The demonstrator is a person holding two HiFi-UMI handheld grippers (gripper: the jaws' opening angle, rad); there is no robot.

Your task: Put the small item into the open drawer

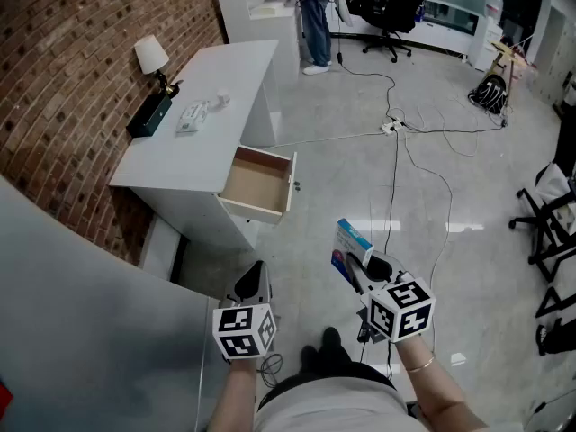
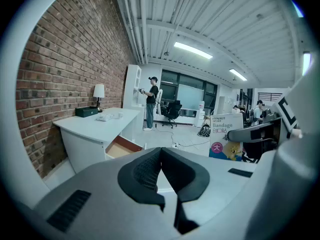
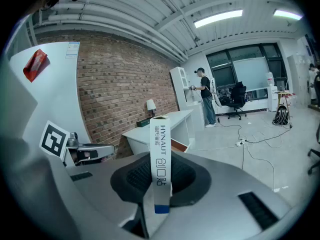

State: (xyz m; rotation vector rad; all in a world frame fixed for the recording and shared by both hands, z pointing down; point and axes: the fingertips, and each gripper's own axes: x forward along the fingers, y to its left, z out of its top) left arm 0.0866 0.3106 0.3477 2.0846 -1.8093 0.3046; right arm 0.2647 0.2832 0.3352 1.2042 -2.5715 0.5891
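Note:
A small white and blue bandage box [image 1: 351,241] stands upright in my right gripper [image 1: 354,266], whose jaws are shut on it; in the right gripper view the box [image 3: 160,156] rises between the pads. The box also shows in the left gripper view [image 2: 227,136]. My left gripper [image 1: 252,283] is held low over the floor with its jaws shut and nothing between them [image 2: 161,176]. The open wooden drawer [image 1: 259,184] sticks out of the white desk [image 1: 243,70] ahead and to the left, and looks empty.
On the desk stand a lamp [image 1: 151,57], a dark green box [image 1: 148,113] and small white items [image 1: 196,113]. Brick wall to the left. Cables [image 1: 396,133] run over the grey floor. A person [image 1: 313,16] stands far back; office chairs [image 1: 549,219] at the right.

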